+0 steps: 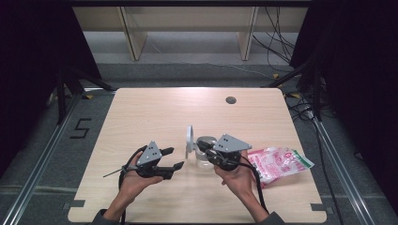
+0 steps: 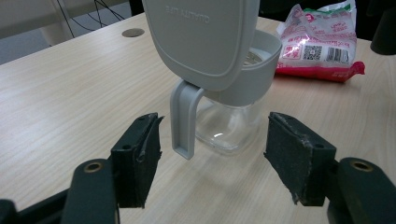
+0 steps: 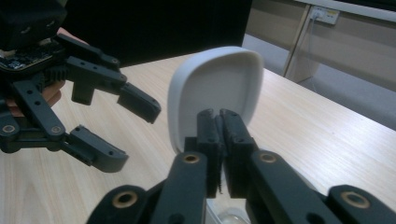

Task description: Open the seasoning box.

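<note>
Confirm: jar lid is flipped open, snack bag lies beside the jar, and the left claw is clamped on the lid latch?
Not quite. The left claw is open, its pads apart and clear of the lid latch, as the left gripper view shows. The rest stands: the lid is flipped open on the jar, and the snack bag lies beside it.

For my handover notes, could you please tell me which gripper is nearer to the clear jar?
Right. The right gripper is at the clear jar, jaws nearly closed at its rim; the left gripper sits apart, jaws open.
</note>
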`<move>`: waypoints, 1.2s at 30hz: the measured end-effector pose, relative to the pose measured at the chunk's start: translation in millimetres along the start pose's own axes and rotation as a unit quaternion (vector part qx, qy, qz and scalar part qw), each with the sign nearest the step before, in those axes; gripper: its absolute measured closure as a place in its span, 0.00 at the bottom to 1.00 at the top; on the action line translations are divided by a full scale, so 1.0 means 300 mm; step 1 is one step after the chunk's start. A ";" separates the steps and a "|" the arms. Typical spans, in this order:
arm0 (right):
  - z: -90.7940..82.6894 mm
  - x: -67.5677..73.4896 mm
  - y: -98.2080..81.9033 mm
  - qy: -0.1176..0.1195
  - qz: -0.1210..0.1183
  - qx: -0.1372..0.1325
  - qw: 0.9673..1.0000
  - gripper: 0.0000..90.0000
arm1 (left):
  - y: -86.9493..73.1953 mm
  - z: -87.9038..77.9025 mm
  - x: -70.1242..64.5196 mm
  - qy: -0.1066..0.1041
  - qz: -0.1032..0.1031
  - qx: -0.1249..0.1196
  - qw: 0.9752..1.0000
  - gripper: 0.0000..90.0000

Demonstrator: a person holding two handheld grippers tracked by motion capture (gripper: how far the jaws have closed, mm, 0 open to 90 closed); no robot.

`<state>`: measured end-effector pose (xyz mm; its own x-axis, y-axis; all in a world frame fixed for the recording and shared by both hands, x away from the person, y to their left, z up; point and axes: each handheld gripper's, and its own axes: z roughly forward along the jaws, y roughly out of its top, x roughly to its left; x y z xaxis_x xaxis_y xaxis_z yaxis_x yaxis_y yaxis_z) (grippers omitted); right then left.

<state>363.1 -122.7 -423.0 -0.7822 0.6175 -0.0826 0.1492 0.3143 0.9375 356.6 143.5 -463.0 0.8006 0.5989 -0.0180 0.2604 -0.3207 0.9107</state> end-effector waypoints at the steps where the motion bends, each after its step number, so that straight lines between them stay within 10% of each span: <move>1: -0.007 -0.004 -0.005 0.003 0.002 -0.003 1.000 0.93 | 0.000 -0.002 0.002 -0.002 0.000 -0.001 1.000 0.38; 7: -0.094 -0.025 -0.059 -0.019 0.040 0.018 0.999 0.78 | -0.013 -0.004 -0.001 -0.004 -0.005 0.006 1.000 0.36; 16: -0.287 -0.066 -0.189 -0.112 0.094 0.026 0.989 0.50 | -0.038 -0.008 -0.002 -0.002 -0.011 0.013 1.000 0.35; 23: -0.401 -0.062 -0.251 -0.170 0.133 0.041 0.976 0.47 | -0.045 -0.009 -0.006 -0.004 -0.025 0.012 1.000 0.35; 25: -0.416 -0.073 -0.258 -0.175 0.106 0.044 0.978 0.47 | -0.046 -0.007 -0.005 -0.007 -0.025 0.012 1.000 0.35; 36: -0.514 -0.104 -0.345 -0.218 0.159 0.053 0.962 0.47 | -0.059 -0.001 -0.011 -0.005 -0.023 0.020 1.000 0.35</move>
<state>278.8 -285.8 -465.3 -0.3628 0.9307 0.0466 0.4174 0.1176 0.9011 349.2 147.3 -478.9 0.7928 0.6061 -0.0636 0.3184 -0.3229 0.8913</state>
